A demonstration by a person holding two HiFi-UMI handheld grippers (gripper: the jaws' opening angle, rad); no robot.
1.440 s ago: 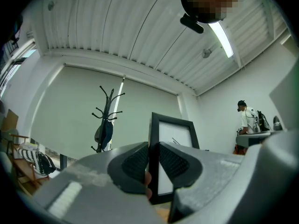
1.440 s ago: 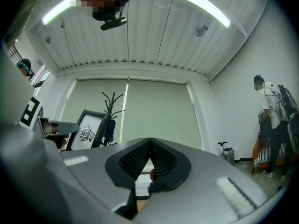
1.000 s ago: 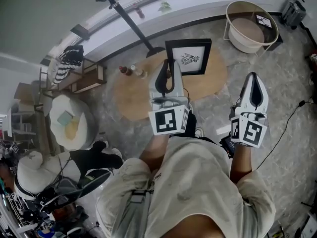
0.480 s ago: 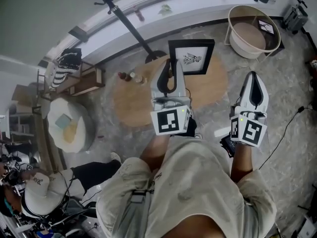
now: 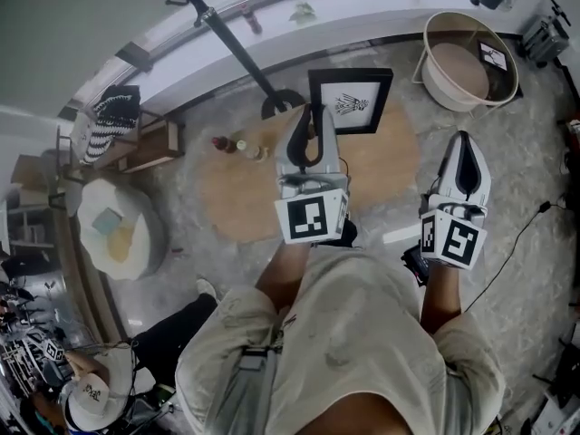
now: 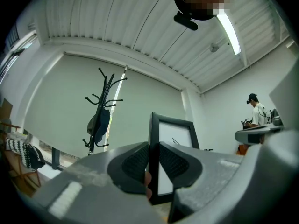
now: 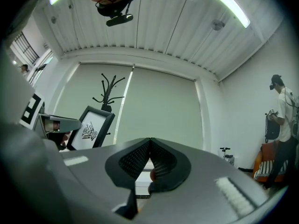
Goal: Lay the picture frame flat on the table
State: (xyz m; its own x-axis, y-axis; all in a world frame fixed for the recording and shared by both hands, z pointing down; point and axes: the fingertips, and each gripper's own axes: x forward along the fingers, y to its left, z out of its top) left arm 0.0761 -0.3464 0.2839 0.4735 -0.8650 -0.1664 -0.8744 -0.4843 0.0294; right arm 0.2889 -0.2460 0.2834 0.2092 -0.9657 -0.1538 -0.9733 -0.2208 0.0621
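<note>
The left gripper (image 6: 153, 158) has moved in and now pinches the left edge of the picture frame (image 5: 351, 101). The frame stands up at the far side of the table (image 5: 236, 184), ready to tip flat. The right gripper (image 7: 150, 148) is closed, empty.

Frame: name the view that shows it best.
Head view: nearly the whole frame stands on the table, drawing visible. Left gripper view shows its edge clamped in the left tongs. Right gripper view shows it small, partly hidden.
</note>
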